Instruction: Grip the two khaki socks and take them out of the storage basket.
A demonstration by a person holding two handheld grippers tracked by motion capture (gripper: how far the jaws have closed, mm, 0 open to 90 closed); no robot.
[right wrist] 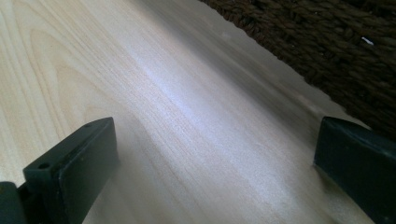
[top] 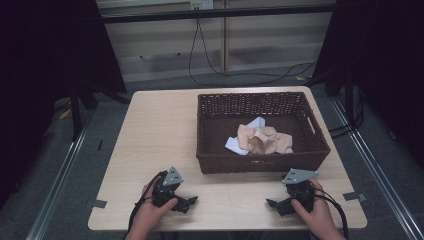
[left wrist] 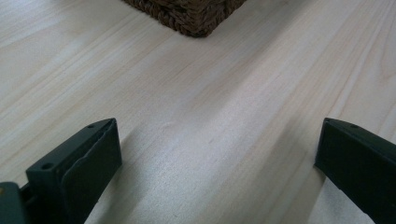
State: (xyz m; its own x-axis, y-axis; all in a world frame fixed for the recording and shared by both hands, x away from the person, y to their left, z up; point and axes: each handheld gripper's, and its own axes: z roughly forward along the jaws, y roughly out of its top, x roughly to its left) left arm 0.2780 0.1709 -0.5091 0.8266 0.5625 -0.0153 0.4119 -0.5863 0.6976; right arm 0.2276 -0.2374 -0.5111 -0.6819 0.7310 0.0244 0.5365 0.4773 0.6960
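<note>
You are sitting at a pale wooden counter (top: pixel 155 145), holding a claw in each hand near its front edge. Your left claw (top: pixel 192 202) is resting low over the counter at the front left, pointing inward toward the middle, and your left hand (top: pixel 150 212) is wrapping around its body. In the left gripper view its two black jaws are standing wide apart with nothing between them, just bare wood grain, and a corner of the wicker basket (left wrist: pixel 187 16) is showing ahead at the top. Your right claw (top: pixel 270 203) is sitting at the front right, also pointing inward, with your right hand (top: pixel 315 212) gripping it from behind. In the right gripper view its jaws are likewise spread wide and holding nothing, and the dark woven wall of the basket is running along the upper right, just beside the right-hand jaw. The two claws are well apart from each other, facing one another across the front of the counter. The brown wicker basket (top: pixel 210 150) is standing on the right half of the counter, just beyond both claws. Inside it, crumpled cloths (top: pixel 262 140) in peach and white are lying in a heap on the basket floor, toward its near side. Neither claw is touching the basket or the cloths.
</note>
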